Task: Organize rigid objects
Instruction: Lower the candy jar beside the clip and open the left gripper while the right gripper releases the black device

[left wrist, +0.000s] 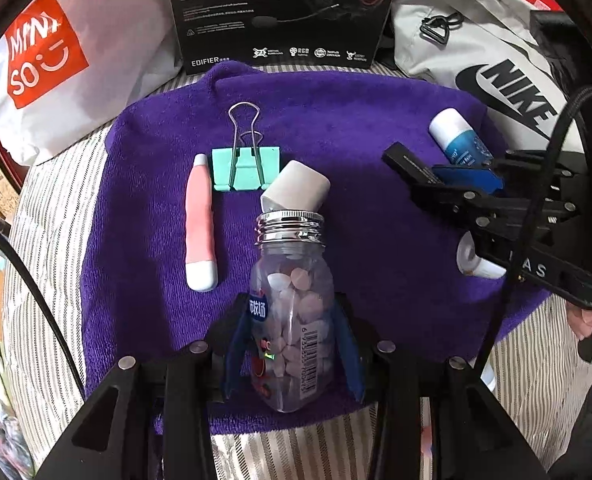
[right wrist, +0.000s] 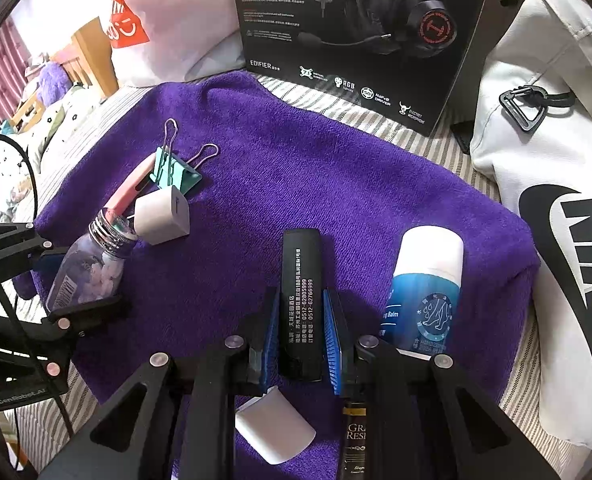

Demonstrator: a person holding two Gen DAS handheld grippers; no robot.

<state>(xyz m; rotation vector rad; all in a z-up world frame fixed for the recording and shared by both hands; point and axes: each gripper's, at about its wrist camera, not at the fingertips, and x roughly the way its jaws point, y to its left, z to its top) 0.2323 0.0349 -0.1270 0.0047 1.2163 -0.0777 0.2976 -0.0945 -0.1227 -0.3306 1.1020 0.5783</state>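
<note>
On the purple towel, my left gripper is shut on a clear candy bottle with a silver threaded neck. A white charger cube lies at the bottle's mouth. Beside it lie a pink-and-white pen-like tube and a teal binder clip. My right gripper is shut on a flat black stick printed with white text. A blue-and-white balm tube lies just right of it.
A black headset box stands at the towel's far edge. A white Nike bag borders the right side, a white Miniso bag the far left. A small white roll and a black-and-gold stick lie under my right gripper.
</note>
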